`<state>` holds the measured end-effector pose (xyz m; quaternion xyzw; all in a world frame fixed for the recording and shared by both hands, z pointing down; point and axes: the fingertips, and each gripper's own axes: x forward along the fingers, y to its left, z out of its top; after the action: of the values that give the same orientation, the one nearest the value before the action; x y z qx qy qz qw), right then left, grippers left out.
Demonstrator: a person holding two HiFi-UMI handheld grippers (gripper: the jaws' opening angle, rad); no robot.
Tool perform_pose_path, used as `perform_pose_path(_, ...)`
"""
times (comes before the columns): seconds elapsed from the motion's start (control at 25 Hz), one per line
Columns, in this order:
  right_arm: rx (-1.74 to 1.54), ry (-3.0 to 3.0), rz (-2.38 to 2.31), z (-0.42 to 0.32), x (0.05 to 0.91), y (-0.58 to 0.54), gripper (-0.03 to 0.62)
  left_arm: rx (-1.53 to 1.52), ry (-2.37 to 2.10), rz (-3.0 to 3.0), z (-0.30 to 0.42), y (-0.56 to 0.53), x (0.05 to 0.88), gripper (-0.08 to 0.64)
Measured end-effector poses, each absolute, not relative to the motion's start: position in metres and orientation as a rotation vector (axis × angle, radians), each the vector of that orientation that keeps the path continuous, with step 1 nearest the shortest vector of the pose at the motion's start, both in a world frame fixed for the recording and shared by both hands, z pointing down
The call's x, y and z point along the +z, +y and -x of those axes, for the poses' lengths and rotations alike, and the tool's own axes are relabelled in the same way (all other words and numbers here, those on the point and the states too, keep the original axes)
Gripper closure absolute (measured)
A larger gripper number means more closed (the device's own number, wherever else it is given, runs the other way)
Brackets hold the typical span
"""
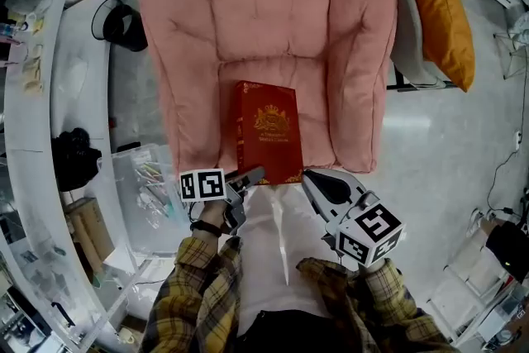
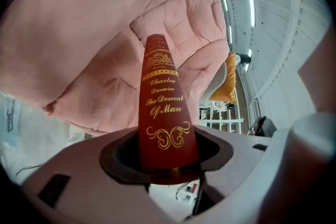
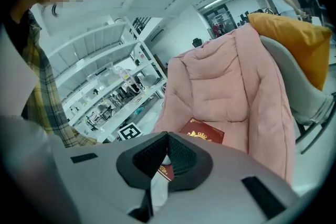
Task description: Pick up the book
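The left claw [image 2: 167, 160] gripped the lower end of the red hardback book [image 2: 164, 102], whose gilt-lettered spine rose from between its dark pads, which hid the book's bottom edge. The book was above the seat of the quilted pink armchair [image 1: 273, 21]. The right claw [image 3: 167, 139], jaws together and empty, hung just beside the book's near corner. A smooth orange cushion [image 1: 446, 4] was partly cut off behind the chair.

The book's [image 2: 167, 113] lower end is hidden between the left gripper's [image 2: 168, 164] jaws. The chair's [image 1: 273, 12] top is cut off above. Shelf clutter [image 3: 113, 97] is too small to tell.
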<state>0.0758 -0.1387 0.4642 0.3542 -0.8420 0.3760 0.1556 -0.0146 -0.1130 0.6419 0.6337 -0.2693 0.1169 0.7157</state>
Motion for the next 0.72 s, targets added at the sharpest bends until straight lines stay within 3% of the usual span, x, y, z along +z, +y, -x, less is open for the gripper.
perform_pose_path(0.72,0.827,-2.549,-1.128,-0.105,0.321,-0.135,0.575,-0.109,-0.634,-1.616,0.007,-0.167,0.428,0.311)
